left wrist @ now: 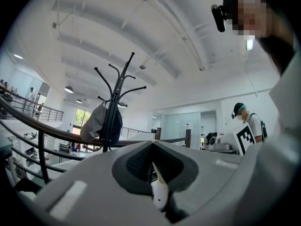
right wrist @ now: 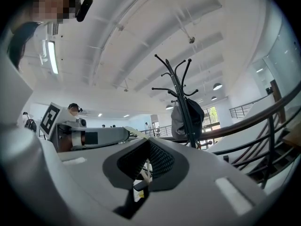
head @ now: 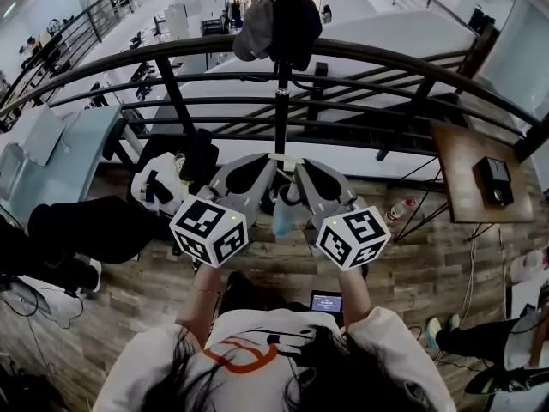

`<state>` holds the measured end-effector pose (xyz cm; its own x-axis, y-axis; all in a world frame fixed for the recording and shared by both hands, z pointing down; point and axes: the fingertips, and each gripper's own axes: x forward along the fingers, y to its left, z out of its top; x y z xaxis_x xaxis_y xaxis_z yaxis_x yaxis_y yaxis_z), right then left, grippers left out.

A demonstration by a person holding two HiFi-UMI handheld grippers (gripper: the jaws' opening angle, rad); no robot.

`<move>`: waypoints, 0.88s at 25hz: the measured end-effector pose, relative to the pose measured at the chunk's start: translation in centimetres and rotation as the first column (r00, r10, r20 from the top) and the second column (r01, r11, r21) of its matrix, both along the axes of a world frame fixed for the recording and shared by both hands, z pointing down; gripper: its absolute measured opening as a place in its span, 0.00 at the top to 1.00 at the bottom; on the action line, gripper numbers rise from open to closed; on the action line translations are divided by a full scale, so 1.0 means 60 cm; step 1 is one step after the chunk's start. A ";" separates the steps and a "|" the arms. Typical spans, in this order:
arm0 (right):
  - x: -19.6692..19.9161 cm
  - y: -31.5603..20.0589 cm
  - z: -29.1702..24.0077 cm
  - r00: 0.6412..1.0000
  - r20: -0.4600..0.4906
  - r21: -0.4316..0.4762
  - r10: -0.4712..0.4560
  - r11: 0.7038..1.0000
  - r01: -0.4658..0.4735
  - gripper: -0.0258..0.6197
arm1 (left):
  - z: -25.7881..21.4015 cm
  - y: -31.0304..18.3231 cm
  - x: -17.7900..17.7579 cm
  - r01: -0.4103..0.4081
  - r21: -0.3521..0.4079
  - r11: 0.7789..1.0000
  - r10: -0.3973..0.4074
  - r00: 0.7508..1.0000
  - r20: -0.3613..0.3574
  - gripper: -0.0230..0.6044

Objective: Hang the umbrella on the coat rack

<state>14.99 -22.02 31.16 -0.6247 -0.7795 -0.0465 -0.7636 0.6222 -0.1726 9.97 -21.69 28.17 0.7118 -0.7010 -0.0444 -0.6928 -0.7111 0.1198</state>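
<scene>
The left hand-held gripper [head: 272,157] is matt grey plastic, the coat rack [head: 282,101] black metal.

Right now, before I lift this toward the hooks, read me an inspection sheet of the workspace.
Surface: wood plank floor.
Job's things: coat rack straight ahead at the railing, a cap and a dark bag on its hooks; strap pinched by both claws; pale blue bundle below them, likely the umbrella.
Clutter: bags, bottle and small screen on the floor.
Grippers: left gripper and right gripper tip to tip, each claw shut on the strap.
Cables: thin cord across the floor at right.
Surroundings: side table with black box at right; open hall beyond the railing.
</scene>
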 end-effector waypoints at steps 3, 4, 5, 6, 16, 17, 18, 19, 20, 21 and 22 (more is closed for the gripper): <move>-0.013 -0.017 -0.012 1.000 -0.013 0.015 -0.016 1.000 0.016 0.93 | -0.012 -0.020 -0.013 0.011 0.014 1.000 -0.011 1.000 -0.008 0.96; -0.019 -0.024 -0.015 1.000 -0.018 0.019 -0.018 1.000 0.019 0.93 | -0.014 -0.028 -0.019 0.012 0.018 1.000 -0.012 1.000 -0.011 0.96; -0.025 -0.031 -0.016 1.000 -0.022 0.022 -0.020 1.000 0.021 0.93 | -0.016 -0.036 -0.025 0.013 0.021 1.000 -0.012 1.000 -0.013 0.96; -0.031 -0.039 -0.017 0.999 -0.025 0.025 -0.021 0.999 0.022 0.92 | -0.016 -0.044 -0.031 0.012 0.024 1.000 -0.011 1.000 -0.014 0.96; -0.082 -0.148 -0.040 0.999 -0.019 0.046 0.043 0.998 -0.042 0.93 | -0.042 -0.162 -0.079 -0.076 0.059 0.995 0.078 0.996 -0.035 0.96; -0.087 -0.164 -0.047 0.998 -0.018 0.049 0.054 0.997 -0.053 0.93 | -0.050 -0.178 -0.084 -0.090 0.066 0.994 0.092 0.995 -0.037 0.96; -0.091 -0.179 -0.054 0.998 -0.015 0.051 0.064 0.997 -0.063 0.93 | -0.057 -0.194 -0.088 -0.103 0.073 0.992 0.106 0.994 -0.038 0.96; -0.095 -0.194 -0.060 0.997 -0.010 0.053 0.072 0.996 -0.072 0.92 | -0.063 -0.209 -0.092 -0.114 0.079 0.990 0.118 0.992 -0.035 0.96; -0.098 -0.208 -0.065 0.997 -0.006 0.053 0.080 0.995 -0.080 0.92 | -0.069 -0.223 -0.095 -0.125 0.084 0.989 0.128 0.991 -0.031 0.96; -0.101 -0.220 -0.070 0.996 -0.003 0.054 0.088 0.995 -0.088 0.93 | -0.074 -0.236 -0.097 -0.135 0.089 0.987 0.138 0.990 -0.027 0.96; -0.103 -0.232 -0.074 0.995 -0.002 0.055 0.097 0.994 -0.097 0.93 | -0.079 -0.248 -0.098 -0.147 0.092 0.985 0.150 0.988 -0.025 0.96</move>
